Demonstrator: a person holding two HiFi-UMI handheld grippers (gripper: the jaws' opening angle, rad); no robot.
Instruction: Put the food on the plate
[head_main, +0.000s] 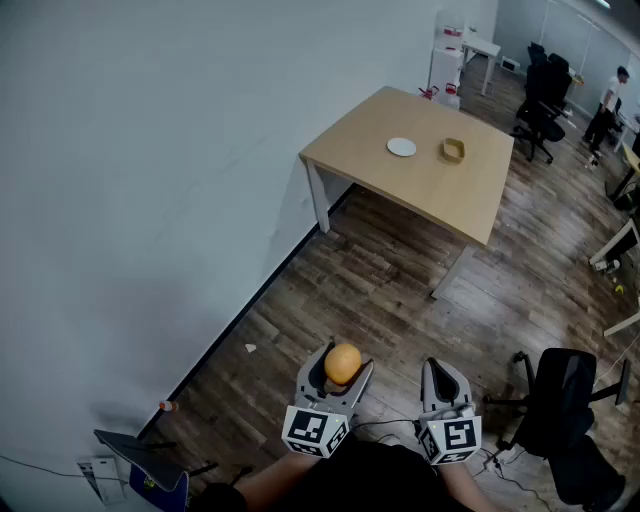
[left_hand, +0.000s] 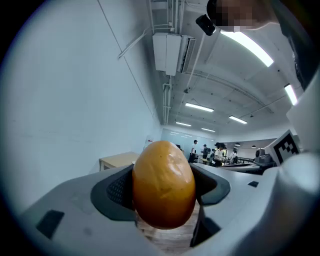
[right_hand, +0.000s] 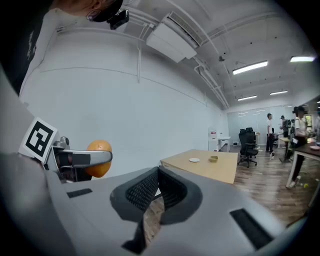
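Risk for us is the walk: the orange (left_hand: 163, 184) sits pinched in the left gripper (head_main: 343, 361), and it looks round and smooth, so a jolt could roll it onto the floor (head_main: 380, 280). The plate (head_main: 401, 147) is well away on the table (head_main: 470, 190). Both grippers are close to our body. The left is level, and the right gripper (head_main: 446, 370) is closed on nothing and tipped slightly down.

The food (left_hand: 163, 184) is smooth and glossy, the left tool (head_main: 341, 362) matt grey plastic, the table (head_main: 440, 195) pale wood.
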